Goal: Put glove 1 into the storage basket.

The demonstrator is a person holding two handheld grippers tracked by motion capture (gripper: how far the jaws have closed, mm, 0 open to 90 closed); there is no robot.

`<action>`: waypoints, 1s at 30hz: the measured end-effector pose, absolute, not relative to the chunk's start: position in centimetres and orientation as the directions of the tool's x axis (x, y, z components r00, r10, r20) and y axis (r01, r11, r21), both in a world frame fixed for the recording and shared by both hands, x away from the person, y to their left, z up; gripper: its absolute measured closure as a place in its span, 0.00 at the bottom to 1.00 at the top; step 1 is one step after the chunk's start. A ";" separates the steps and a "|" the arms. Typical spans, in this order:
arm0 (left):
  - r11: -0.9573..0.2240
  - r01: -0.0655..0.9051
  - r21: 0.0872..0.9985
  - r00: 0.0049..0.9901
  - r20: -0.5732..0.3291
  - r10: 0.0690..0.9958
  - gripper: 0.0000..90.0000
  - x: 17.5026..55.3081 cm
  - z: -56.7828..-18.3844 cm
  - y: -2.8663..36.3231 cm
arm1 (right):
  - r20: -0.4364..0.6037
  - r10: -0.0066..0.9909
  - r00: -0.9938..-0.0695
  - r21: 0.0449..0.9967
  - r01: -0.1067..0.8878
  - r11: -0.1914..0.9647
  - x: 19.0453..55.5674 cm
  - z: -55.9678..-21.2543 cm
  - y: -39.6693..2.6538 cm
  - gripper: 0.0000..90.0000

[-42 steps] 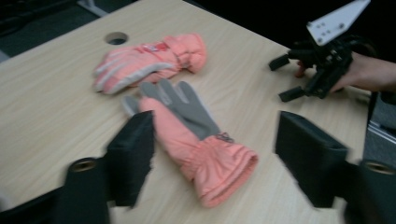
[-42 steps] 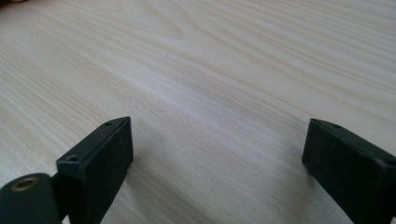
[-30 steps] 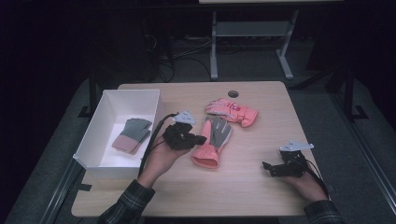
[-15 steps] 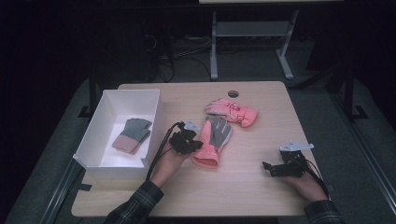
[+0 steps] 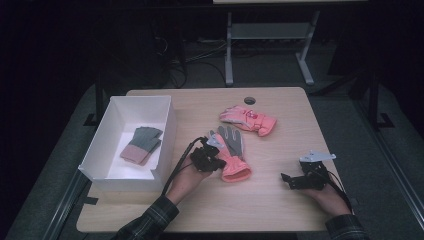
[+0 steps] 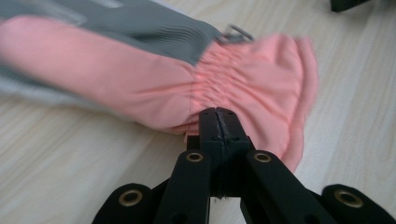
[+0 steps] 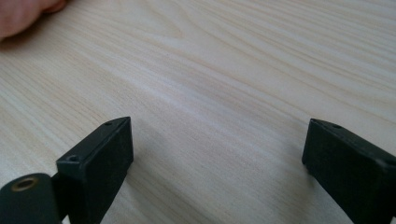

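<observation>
Now we begin with the light wooden table (image 5: 270, 200), which carries everything. On its left part stands the white open cardboard box (image 5: 165, 135), and inside it lies a grey knitted glove with a pink cuff (image 5: 141, 145). Near the far edge lies a pink padded winter glove (image 5: 248, 119), and closer to us, beside the box, lies the pink and grey padded winter glove (image 5: 231, 152), with its cuff toward the person.

Our left gripper (image 6: 217, 122) is low at this cuff. Its jaws are pressed together, with the tips against the edge of the pink fabric; whether a fold is caught between them we cannot tell. Our right gripper (image 7: 215, 154) is low over bare wood at the right, jaws spread wide, nothing between them.

We judge that the work is to carry this glove into the box. To do it well, we should have a full fold of the cuff between the jaws, lift it straight until the fingers hang free, and pass over the box wall without touching it.
</observation>
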State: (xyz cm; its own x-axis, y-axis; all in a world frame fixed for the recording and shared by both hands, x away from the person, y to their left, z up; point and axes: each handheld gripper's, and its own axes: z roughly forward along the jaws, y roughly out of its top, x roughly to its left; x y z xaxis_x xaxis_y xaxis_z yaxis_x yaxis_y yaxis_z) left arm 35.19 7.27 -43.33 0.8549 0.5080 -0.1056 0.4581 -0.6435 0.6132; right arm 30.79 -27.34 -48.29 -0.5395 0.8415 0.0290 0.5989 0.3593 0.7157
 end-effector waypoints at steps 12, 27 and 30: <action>-0.632 0.424 0.649 0.870 -0.098 0.483 1.00 35.3 -43.2 5.8 | 0.029 0.842 -0.539 0.716 0.599 0.359 30.8 -48.3 -27.3 0.09; -0.563 0.435 0.703 0.849 -0.110 0.517 1.00 40.2 -42.2 4.7 | 0.029 0.841 -0.540 0.716 0.599 0.359 30.8 -48.3 -27.3 0.09; -0.591 0.438 0.678 0.851 -0.101 0.515 1.00 40.7 -43.0 4.2 | 0.029 0.841 -0.540 0.716 0.598 0.359 30.8 -48.3 -27.3 0.09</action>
State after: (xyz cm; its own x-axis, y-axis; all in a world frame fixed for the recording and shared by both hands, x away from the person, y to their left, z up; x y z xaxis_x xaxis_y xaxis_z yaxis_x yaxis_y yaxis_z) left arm 40.66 4.15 -42.96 0.8511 0.5153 -0.1009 0.4380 -0.5908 0.6776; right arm 30.80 -27.34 -48.29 -0.5398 0.8413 0.0290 0.5984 0.3593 0.7162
